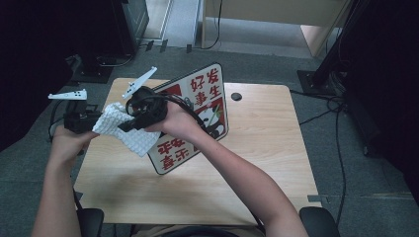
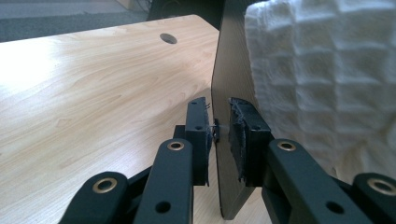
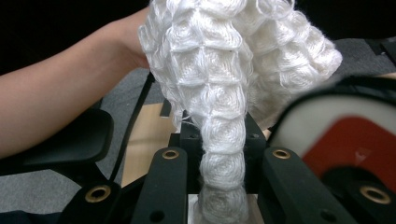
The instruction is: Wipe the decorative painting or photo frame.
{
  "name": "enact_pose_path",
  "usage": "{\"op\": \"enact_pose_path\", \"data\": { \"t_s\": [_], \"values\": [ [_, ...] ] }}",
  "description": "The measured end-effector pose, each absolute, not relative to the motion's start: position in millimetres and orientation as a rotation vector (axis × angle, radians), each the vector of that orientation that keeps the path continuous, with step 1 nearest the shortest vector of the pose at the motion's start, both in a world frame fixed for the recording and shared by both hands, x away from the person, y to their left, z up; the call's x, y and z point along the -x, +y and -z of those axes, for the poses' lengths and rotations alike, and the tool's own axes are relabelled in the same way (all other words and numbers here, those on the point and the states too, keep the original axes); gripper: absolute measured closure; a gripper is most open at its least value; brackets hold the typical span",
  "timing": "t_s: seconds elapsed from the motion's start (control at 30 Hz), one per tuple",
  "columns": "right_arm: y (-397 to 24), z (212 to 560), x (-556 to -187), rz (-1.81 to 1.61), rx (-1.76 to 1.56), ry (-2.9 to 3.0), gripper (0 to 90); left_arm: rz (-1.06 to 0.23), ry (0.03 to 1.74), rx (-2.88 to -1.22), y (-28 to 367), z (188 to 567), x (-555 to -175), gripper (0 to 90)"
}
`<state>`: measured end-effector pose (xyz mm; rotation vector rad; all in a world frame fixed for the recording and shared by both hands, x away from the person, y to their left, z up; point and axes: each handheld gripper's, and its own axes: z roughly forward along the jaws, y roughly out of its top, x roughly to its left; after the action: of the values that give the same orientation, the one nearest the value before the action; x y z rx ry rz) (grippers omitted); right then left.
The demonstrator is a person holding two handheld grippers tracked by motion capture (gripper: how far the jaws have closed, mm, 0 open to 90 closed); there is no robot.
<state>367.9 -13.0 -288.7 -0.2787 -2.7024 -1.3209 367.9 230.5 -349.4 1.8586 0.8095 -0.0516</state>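
At the middle of the high view a rectangular board sign with rounded corners, white and red with a black rim (image 1: 197, 118), stands tilted on edge on the light wooden surface (image 1: 262, 148); its red Chinese characters can be read in part as 好发 above 事生, with upside-down red characters at its lower end and a panda drawing at its right side. Just left of centre in that frame, the right gripper (image 1: 126, 126) is pinching a white waffle-weave cloth (image 1: 121, 129), which is held against the sign's lower left part; in the right gripper view its jaws are pressed together on a bunched fold of the cloth (image 3: 224, 154), which fans out above them. At the left edge of the surface the left gripper (image 1: 91, 121) clamps the sign's thin dark edge (image 2: 229, 93): the left gripper view shows the jaws nearly together with the board between the pads, the cloth (image 2: 322, 79) hanging at the upper right. A round cable hole (image 2: 168, 38) sits in the surface at the far top.
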Motion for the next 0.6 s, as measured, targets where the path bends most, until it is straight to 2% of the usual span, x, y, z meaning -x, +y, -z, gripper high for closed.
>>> {"op": "enact_pose_path", "data": {
  "t_s": [0.6],
  "values": [
    [-35.5, 293.1, -365.3, 1.378, 0.402, -2.685, 78.0, 0.047, 0.806, -1.86, 231.4, 349.2, -367.0, 77.6]
  ]
}}
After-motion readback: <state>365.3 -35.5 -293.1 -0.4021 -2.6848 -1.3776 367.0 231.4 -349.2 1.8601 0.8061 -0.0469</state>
